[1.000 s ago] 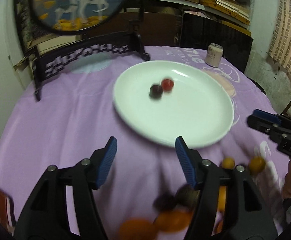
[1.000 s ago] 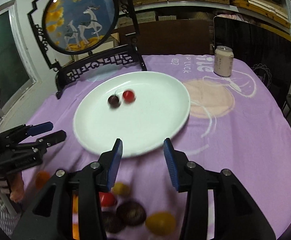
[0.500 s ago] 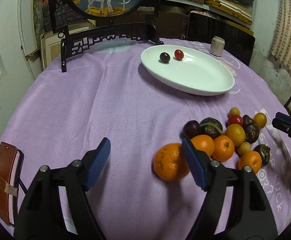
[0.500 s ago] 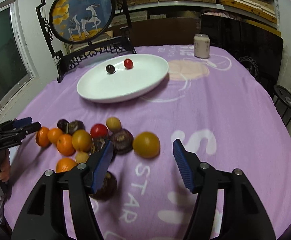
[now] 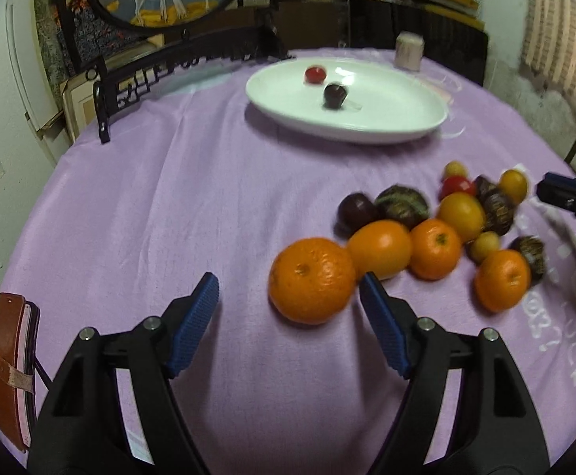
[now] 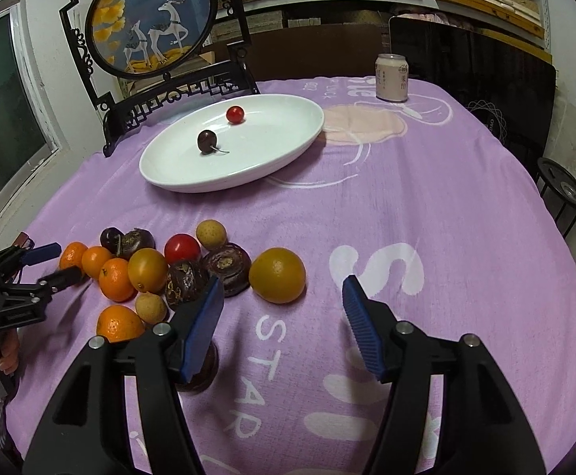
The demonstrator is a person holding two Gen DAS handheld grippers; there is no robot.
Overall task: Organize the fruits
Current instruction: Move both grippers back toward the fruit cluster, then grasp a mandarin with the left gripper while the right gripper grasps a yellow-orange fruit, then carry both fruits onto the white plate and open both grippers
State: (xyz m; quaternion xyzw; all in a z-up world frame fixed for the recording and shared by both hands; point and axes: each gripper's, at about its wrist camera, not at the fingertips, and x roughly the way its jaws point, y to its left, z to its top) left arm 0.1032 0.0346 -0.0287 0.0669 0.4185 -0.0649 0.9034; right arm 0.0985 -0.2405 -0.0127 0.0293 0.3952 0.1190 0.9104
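Fruits [image 6: 157, 273] lie heaped on our purple cloth [image 6: 426, 217], near the plate [image 6: 288, 150]. Our left gripper [image 5: 288, 316] and right gripper [image 6: 282, 308] both gape wide, holding nothing.

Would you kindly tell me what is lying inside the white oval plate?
The white oval plate holds a small red cherry tomato and a dark stemmed cherry, apart. Nothing covers its inside.

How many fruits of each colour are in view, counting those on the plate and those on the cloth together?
Orange fruits: 4
Yellow-orange fruits: 2
Red tomatoes: 2
Dark cherries: 2
Dark brown fruits: 4
Pale tan fruits: 2
Total: 16
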